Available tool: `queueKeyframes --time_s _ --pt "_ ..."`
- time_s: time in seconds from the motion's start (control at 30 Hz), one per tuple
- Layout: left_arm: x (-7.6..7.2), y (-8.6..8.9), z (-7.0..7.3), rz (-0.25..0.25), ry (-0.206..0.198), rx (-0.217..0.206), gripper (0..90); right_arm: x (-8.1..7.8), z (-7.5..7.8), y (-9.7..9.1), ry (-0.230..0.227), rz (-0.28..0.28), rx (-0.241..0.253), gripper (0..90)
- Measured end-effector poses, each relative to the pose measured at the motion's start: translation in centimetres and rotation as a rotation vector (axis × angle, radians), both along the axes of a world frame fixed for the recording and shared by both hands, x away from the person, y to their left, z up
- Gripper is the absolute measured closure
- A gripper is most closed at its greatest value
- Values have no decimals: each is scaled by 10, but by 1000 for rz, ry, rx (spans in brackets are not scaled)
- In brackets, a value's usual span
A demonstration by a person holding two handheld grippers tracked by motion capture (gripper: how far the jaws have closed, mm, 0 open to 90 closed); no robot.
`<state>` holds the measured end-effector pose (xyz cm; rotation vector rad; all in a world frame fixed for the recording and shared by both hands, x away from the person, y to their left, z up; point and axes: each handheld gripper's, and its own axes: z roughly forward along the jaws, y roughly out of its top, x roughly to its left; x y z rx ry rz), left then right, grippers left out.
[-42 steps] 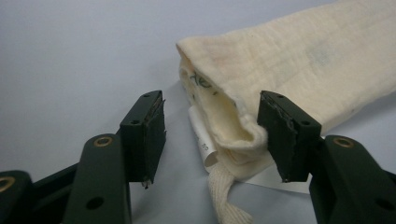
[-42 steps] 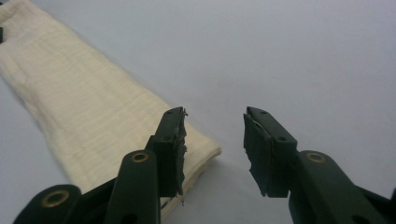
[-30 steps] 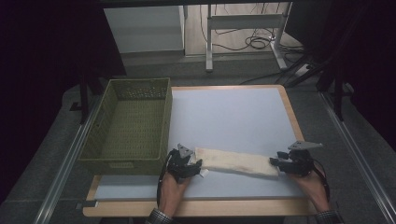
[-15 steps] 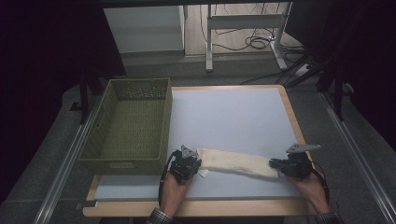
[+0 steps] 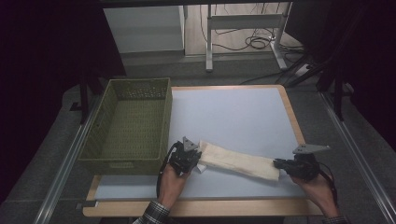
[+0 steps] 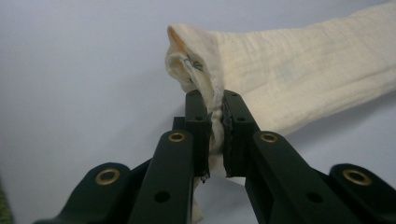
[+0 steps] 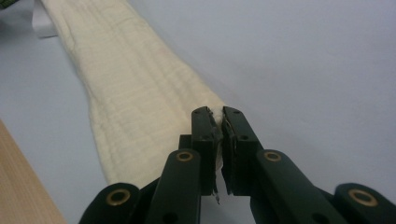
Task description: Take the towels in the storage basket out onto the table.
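A long cream cloth [image 5: 238, 161], folded into a strip, lies slantwise across the near part of the pale table [image 5: 233, 112]. My left gripper [image 5: 198, 157] holds its left end. In the left gripper view the jaws [image 6: 215, 100] have just closed and pinch the bunched edge of the cloth [image 6: 299, 70], which is raised a little off the table. My right gripper [image 5: 279, 164] holds the right end. In the right gripper view its jaws [image 7: 215, 114] are shut on a corner of the cloth [image 7: 130, 102], which stretches away flat.
A green woven basket [image 5: 166, 116] stands on the table's left side, close to my left hand. The table's wooden front edge [image 5: 210, 209] runs just below both hands. Dark floor, desk legs and cables lie beyond the far edge.
Both grippers' jaws have closed on the cloth's ends. The left gripper has risen slightly, lifting the left end. The right hand has stayed in place.
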<state>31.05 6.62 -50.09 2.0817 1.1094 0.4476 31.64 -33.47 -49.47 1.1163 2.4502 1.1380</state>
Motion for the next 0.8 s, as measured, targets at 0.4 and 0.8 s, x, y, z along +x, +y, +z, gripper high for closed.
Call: queueKeyframes --time_s 0.4,0.8 --pt "7 1 37 -19 -28 42 826 -2 26 1 -21 21 27 841" --pt "26 23 83 -19 -41 72 822 4 50 24 -23 83 42 840"
